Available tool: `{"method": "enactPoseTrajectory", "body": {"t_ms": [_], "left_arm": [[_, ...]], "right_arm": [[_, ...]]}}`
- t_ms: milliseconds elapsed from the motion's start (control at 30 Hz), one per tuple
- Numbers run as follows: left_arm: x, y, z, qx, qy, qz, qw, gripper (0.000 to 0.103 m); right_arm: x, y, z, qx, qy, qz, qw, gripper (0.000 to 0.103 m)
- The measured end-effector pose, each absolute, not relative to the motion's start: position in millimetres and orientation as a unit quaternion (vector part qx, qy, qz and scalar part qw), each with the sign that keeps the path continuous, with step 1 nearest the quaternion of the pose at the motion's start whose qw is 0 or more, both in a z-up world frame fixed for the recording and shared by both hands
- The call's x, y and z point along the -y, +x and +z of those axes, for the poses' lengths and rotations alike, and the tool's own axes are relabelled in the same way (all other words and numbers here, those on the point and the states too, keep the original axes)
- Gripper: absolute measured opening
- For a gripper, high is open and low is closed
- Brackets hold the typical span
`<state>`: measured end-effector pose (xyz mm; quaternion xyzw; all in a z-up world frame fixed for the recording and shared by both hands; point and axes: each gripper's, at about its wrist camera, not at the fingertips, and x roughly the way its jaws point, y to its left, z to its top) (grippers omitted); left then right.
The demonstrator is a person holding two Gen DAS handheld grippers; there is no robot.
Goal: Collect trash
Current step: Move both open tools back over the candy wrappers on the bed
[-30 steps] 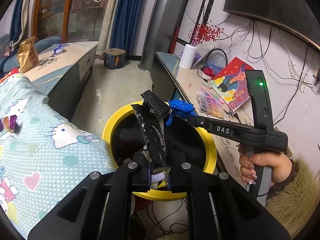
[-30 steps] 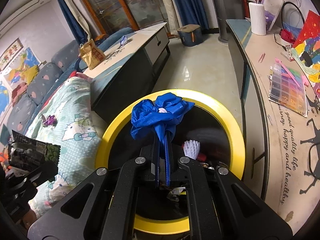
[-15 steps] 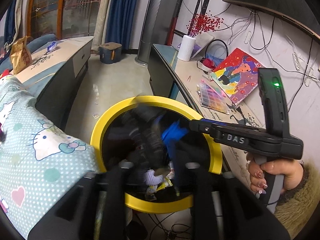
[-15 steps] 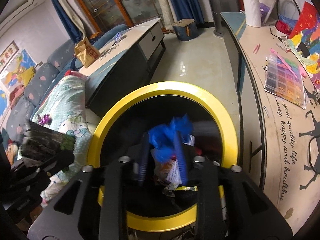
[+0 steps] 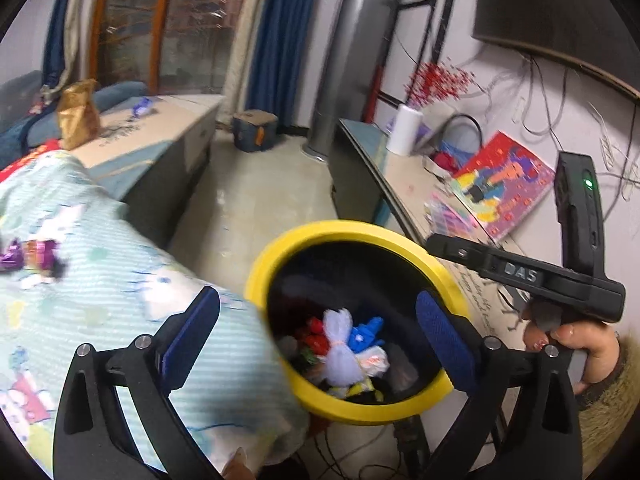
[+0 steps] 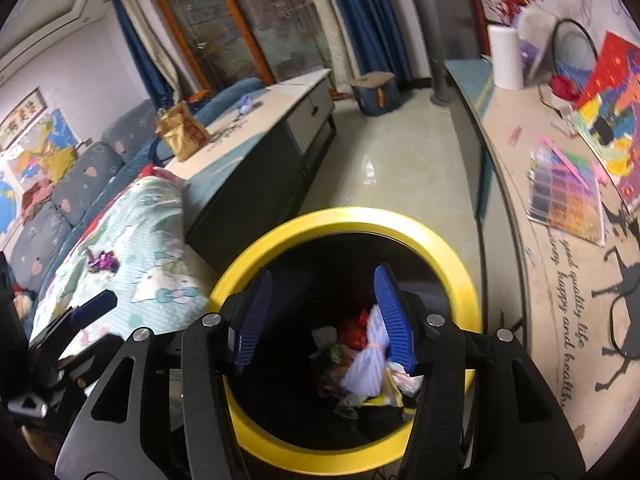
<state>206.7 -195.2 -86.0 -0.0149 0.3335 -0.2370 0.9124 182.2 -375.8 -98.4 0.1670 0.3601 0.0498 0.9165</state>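
Our left gripper [image 5: 316, 320] has just been opening and its jaws now stand spread wide with nothing between them, one blue pad over the quilt [image 5: 100, 292] and the other over the bin [image 5: 348, 232]. Our right gripper [image 6: 320, 316] has also just been opening; its jaws are parted above the bin's mouth and hold nothing. The bin, black inside with a yellow rim, stands upright with its mouth facing up, between the quilt and a long counter [image 6: 560, 280]. The trash [image 5: 344, 344] lies loose at the bottom of it: a pale tied wrapper, its long axis running up and down in the left view, with a blue scrap [image 5: 366, 334] just beside it and red bits [image 6: 354, 328] touching. A purple wrapper [image 6: 102, 261] lies on the quilt, well apart from the bin. A gold bag [image 6: 180, 130] stands on the low cabinet beyond.
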Motion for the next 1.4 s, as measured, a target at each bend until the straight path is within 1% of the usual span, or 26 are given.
{"method": "enactPoseTrajectory", "body": {"t_ms": [267,467,633,833,1167,1400], "left_arm": [[127,208,-64,-0.299,-0.042,-0.151,0.941,0.096],[74,210,-49,-0.276,-0.061,-0.096,0.954,0.096],[39,211,-47,-0.27,-0.07,-0.067,0.958,0.096],[-5,216,-49,-0.267,-0.09,-0.028,0.959,0.096],[-76,247,-68,-0.3,-0.154,0.015,0.941,0.096],[-99,280,-89,-0.338,-0.199,0.013,0.92,0.095]], "right_arm": [[315,186,-78,-0.341,0.129,0.119,0.924,0.047],[254,190,-61,-0.331,0.078,0.184,0.922,0.049],[206,197,-53,-0.327,0.044,0.231,0.915,0.05],[158,217,-57,-0.34,0.02,0.263,0.902,0.05],[90,268,-82,-0.386,-0.009,0.289,0.876,0.05],[57,301,-101,-0.415,-0.027,0.284,0.864,0.05]]}}
